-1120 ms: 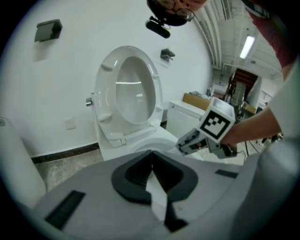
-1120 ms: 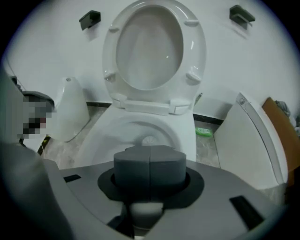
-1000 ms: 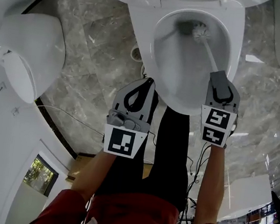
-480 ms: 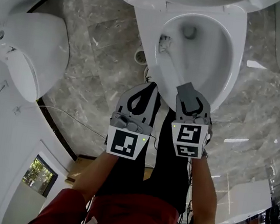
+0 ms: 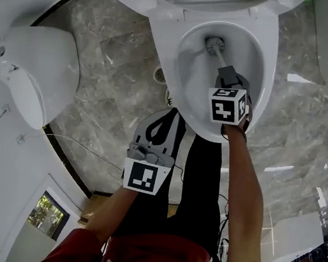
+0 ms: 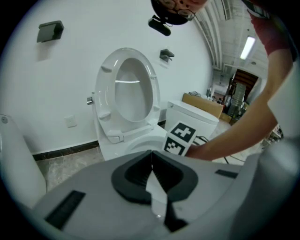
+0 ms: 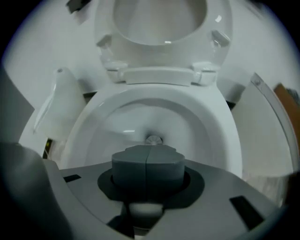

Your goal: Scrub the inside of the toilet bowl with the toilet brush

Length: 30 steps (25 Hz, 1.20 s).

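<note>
Head view: brush (image 5: 215,45) between right tongs (image 5: 225,77)

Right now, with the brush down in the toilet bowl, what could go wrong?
The toilet brush head sits at the bottom of the toilet bowl, so hard strokes may flick drops onto the right gripper just above it. That gripper holds only the thin handle, so the brush could twist in its grip. A wide sweep may knock the gripper against the rim.

A washroom: a white toilet (image 5: 167,43) with raised lid (image 6: 129,93), another white fixture (image 5: 36,67) beside it, grey marble floor tiles (image 5: 117,72), white walls (image 6: 61,79).
</note>
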Tool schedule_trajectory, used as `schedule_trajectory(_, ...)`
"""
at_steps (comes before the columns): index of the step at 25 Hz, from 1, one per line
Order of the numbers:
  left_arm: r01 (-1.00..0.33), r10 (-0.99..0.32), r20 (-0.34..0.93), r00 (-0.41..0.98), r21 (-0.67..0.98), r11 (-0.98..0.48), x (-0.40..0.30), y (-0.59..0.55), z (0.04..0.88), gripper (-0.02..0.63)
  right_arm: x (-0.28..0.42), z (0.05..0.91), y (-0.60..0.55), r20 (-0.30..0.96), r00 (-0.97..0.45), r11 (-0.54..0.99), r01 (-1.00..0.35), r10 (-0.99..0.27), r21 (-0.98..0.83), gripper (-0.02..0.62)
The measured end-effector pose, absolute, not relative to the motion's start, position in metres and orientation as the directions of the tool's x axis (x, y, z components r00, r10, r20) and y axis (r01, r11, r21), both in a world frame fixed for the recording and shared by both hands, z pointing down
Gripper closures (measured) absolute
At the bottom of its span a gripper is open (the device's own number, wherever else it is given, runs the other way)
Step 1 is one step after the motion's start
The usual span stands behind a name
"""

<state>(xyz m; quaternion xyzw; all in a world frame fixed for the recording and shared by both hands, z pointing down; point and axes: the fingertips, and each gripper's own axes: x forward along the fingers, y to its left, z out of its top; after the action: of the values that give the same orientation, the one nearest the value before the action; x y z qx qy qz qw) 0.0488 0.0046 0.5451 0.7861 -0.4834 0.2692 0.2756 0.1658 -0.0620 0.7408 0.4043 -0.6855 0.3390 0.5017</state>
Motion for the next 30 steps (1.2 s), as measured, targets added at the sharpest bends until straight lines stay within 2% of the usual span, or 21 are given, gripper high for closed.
schedule_trajectory(3, -0.909, -0.6, 0.704, 0.38, 0.164, -0.382, 0.044, 0.007, 0.545, 0.606, 0.176, 0.757, -0.062, 0.962, -0.216, -0.023, -0.975, -0.165, -0.223, 0.449)
schedule_trajectory(5, -0.913, -0.597, 0.713, 0.367, 0.154, -0.377, 0.038, 0.007, 0.547, 0.606, 0.181, 0.762, -0.062, 0.949, -0.27, -0.427, -0.848, -0.163, -0.315, 0.45)
schedule_trajectory(6, -0.915, -0.597, 0.716, 0.361, 0.148, -0.376, 0.036, 0.007, 0.548, 0.606, 0.181, 0.761, -0.064, 0.945, -0.281, -0.517, -0.791, -0.166, -0.326, 0.453)
schedule_trajectory(7, -0.916, -0.598, 0.718, 0.357, 0.142, -0.376, 0.033, 0.006, 0.548, 0.606, 0.179, 0.759, -0.067, 0.949, -0.271, -0.497, -0.809, -0.161, -0.315, 0.453)
schedule_trajectory(8, -0.916, -0.599, 0.719, 0.354, 0.138, -0.376, 0.032, 0.006, 0.548, 0.606, 0.174, 0.758, -0.072, 0.958, -0.243, -0.356, -0.891, -0.149, -0.282, 0.453)
schedule_trajectory(10, -0.918, -0.602, 0.718, 0.35, 0.136, -0.372, 0.03, 0.006, 0.548, 0.606, 0.156, 0.76, -0.08, 0.976, -0.149, 0.228, -0.967, -0.157, -0.111, 0.453)
schedule_trajectory(12, -0.919, -0.604, 0.716, 0.35, 0.139, -0.368, 0.029, 0.005, 0.548, 0.607, 0.141, 0.766, -0.076, 0.973, -0.042, 0.769, -0.621, -0.227, 0.153, 0.453)
schedule_trajectory(14, -0.92, -0.607, 0.714, 0.349, 0.139, -0.365, 0.028, 0.004, 0.548, 0.606, 0.133, 0.771, -0.07, 0.953, 0.0, 0.927, -0.228, -0.304, 0.296, 0.453)
schedule_trajectory(15, -0.921, -0.609, 0.713, 0.347, 0.136, -0.365, 0.027, 0.003, 0.547, 0.606, 0.13, 0.772, -0.069, 0.948, 0.003, 0.936, -0.159, -0.318, 0.314, 0.453)
schedule_trajectory(16, -0.922, -0.612, 0.712, 0.344, 0.133, -0.365, 0.026, 0.003, 0.547, 0.606, 0.129, 0.772, -0.07, 0.951, 0.0, 0.933, -0.196, -0.309, 0.303, 0.453)
schedule_trajectory(17, -0.922, -0.614, 0.711, 0.343, 0.13, -0.364, 0.025, 0.003, 0.546, 0.606, 0.13, 0.772, -0.071, 0.961, -0.009, 0.903, -0.343, -0.278, 0.258, 0.453)
schedule_trajectory(18, -0.923, -0.617, 0.709, 0.341, 0.128, -0.363, 0.024, 0.002, 0.545, 0.606, 0.134, 0.772, -0.072, 0.973, -0.033, 0.797, -0.58, -0.228, 0.167, 0.453)
schedule_trajectory(19, -0.923, -0.619, 0.708, 0.34, 0.126, -0.363, 0.023, 0.002, 0.545, 0.606, 0.142, 0.771, -0.073, 0.981, -0.081, 0.554, -0.832, -0.175, 0.03, 0.453)
schedule_trajectory(20, -0.923, -0.62, 0.707, 0.339, 0.124, -0.364, 0.023, 0.002, 0.545, 0.606, 0.151, 0.769, -0.072, 0.978, -0.154, 0.182, -0.975, -0.141, -0.127, 0.453)
schedule_trajectory(21, -0.923, -0.62, 0.707, 0.34, 0.124, -0.365, 0.023, 0.003, 0.544, 0.607, 0.162, 0.768, -0.072, 0.963, -0.231, -0.218, -0.941, -0.14, -0.257, 0.456)
schedule_trajectory(22, -0.923, -0.62, 0.706, 0.341, 0.125, -0.365, 0.025, 0.003, 0.544, 0.606, 0.172, 0.768, -0.071, 0.943, -0.29, -0.526, -0.783, -0.165, -0.333, 0.459)
schedule_trajectory(23, -0.922, -0.621, 0.705, 0.343, 0.128, -0.365, 0.027, 0.004, 0.543, 0.606, 0.181, 0.769, -0.07, 0.927, -0.322, -0.686, -0.631, -0.195, -0.363, 0.459)
schedule_trajectory(24, -0.922, -0.621, 0.705, 0.344, 0.131, -0.363, 0.028, 0.004, 0.541, 0.606, 0.186, 0.771, -0.069, 0.921, -0.33, -0.714, -0.592, -0.208, -0.374, 0.459)
schedule_trajectory(25, -0.923, -0.62, 0.705, 0.344, 0.133, -0.361, 0.029, 0.005, 0.54, 0.606, 0.189, 0.771, -0.068, 0.925, -0.322, -0.636, -0.676, -0.2, -0.373, 0.459)
schedule_trajectory(27, -0.924, -0.619, 0.707, 0.343, 0.134, -0.358, 0.029, 0.007, 0.538, 0.606, 0.188, 0.766, -0.064, 0.95, -0.267, -0.262, -0.917, -0.161, -0.301, 0.456)
schedule_trajectory(30, -0.927, -0.628, 0.701, 0.338, 0.133, -0.351, 0.028, 0.005, 0.534, 0.606, 0.183, 0.753, -0.057, 0.965, -0.202, 0.239, -0.958, -0.167, -0.16, 0.451)
